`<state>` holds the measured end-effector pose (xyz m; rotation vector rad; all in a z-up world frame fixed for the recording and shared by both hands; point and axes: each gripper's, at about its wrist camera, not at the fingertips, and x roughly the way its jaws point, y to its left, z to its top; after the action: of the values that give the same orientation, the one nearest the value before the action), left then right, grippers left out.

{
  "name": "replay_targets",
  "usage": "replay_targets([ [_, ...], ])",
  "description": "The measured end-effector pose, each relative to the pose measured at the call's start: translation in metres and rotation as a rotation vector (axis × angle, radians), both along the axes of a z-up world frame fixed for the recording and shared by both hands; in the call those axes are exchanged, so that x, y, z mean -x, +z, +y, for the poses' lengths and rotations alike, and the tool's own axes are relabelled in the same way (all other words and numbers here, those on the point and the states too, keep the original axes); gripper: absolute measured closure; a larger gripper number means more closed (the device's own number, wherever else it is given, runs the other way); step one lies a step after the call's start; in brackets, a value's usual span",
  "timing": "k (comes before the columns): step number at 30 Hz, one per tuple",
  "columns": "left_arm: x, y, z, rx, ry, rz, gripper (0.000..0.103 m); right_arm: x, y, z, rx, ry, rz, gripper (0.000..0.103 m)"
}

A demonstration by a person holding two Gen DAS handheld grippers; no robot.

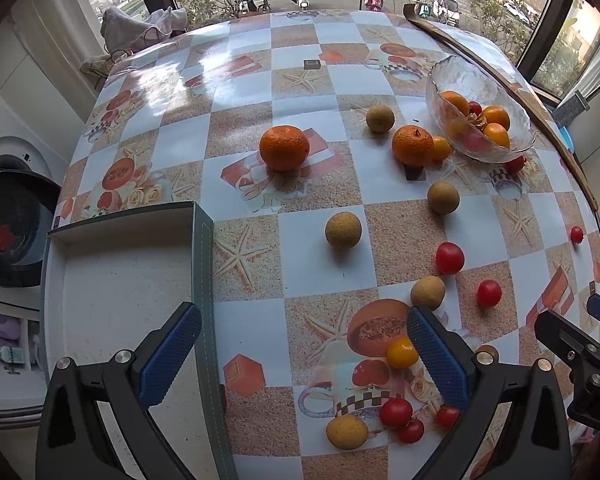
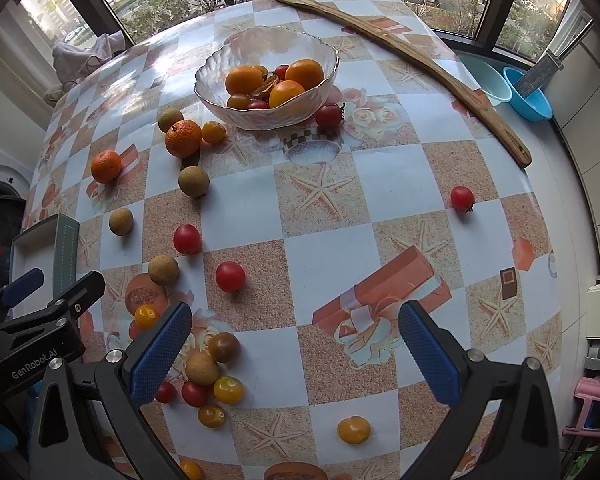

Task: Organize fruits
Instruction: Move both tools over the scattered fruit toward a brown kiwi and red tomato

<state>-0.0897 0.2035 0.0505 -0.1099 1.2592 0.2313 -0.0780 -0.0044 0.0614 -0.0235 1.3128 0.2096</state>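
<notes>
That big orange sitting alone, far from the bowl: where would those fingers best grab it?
Take the lone orange across its widest middle, coming down from above. It is round and stands clear of the other fruit, so the open left gripper has room on both sides. The skin looks smooth; a gentle squeeze probably suffices.

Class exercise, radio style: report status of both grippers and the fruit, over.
Left gripper open, right gripper open, both empty. Glass bowl partly filled; tangerines, longans, cherry tomatoes scattered on table. Nothing blocking.
</notes>
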Motion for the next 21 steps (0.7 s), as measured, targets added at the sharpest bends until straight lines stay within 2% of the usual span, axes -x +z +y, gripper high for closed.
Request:
replay_targets([
  [21, -0.0010, -0.0012, -0.0021, -0.003, 0.000, -0.001, 0.000, -0.0012, 0.0005, -0.0024, -0.003, -0.004, 0.000, 0.000],
])
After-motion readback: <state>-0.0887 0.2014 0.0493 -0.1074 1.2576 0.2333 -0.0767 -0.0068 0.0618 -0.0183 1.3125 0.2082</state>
